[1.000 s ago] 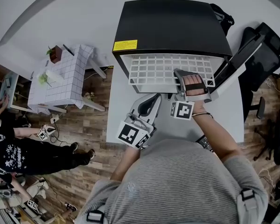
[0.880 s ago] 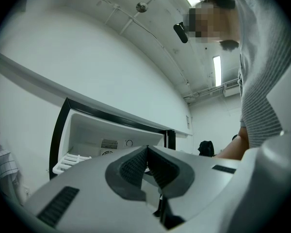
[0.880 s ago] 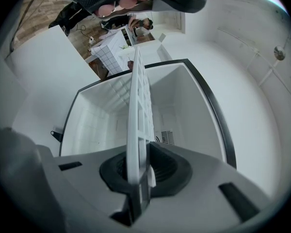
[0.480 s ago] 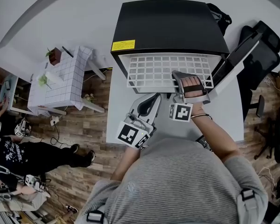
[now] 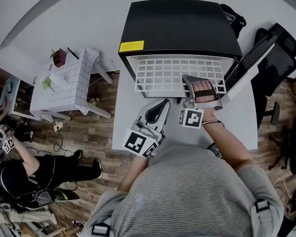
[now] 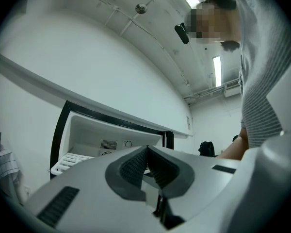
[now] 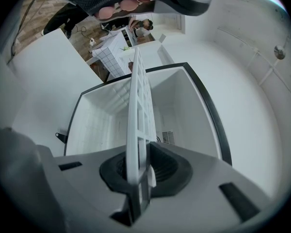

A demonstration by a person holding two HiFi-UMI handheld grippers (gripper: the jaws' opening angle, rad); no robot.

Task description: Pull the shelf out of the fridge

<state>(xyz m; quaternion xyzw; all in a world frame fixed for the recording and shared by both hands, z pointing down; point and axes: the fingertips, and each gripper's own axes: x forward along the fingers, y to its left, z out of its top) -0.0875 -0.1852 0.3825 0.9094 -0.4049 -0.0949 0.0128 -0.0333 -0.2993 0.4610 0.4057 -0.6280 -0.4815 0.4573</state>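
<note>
The head view looks steeply down from above the person's grey-striped shoulders (image 5: 197,191) onto the small black-topped fridge (image 5: 180,26) and its white wire-grid shelf (image 5: 163,75). The left gripper view sits low, tilted up past its jaws at the fridge's open front and the ceiling (image 6: 150,28). The right gripper view, rolled sideways, looks at close range along the shelf into the same white interior.

Left of the fridge (image 5: 180,26), the person in black (image 5: 22,179) pulls farther away from it and curls up, their marker cubes (image 5: 3,143) shifting farther off too. The shelf (image 5: 172,75) juts from the fridge slightly more than half a second ago.
</note>
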